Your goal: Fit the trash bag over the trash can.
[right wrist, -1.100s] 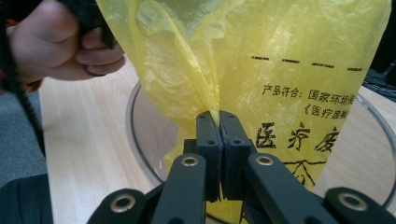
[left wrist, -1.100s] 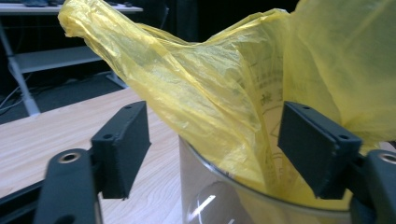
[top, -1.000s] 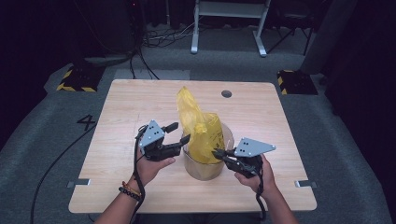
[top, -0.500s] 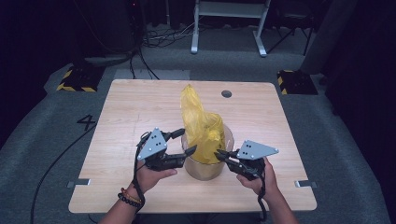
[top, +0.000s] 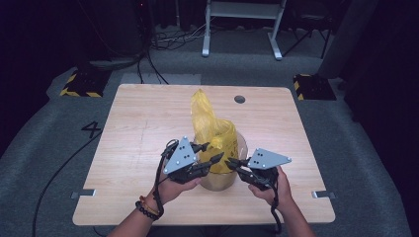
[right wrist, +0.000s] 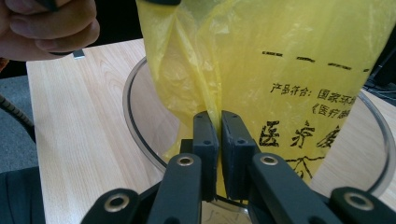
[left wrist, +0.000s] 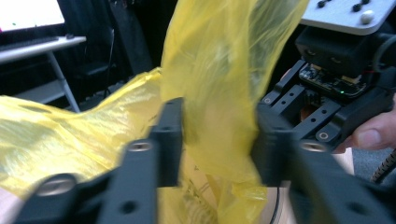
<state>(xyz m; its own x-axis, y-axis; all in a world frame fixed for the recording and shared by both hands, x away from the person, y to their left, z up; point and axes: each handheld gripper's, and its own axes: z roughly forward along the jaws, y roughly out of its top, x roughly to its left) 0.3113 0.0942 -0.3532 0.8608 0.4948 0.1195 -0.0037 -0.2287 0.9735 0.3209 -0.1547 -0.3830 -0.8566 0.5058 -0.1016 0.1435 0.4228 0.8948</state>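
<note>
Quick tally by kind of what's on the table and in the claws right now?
Thin yellow plastic bag with black print: 1
Clear round container: 1
Light wooden table: 1
Black claws, left claw and right claw: 2
Total: 5

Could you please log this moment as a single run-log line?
right gripper: shut on bag | left gripper: jaws just closing, bag between, open | bag: hangs into bin | bin: on table
</note>
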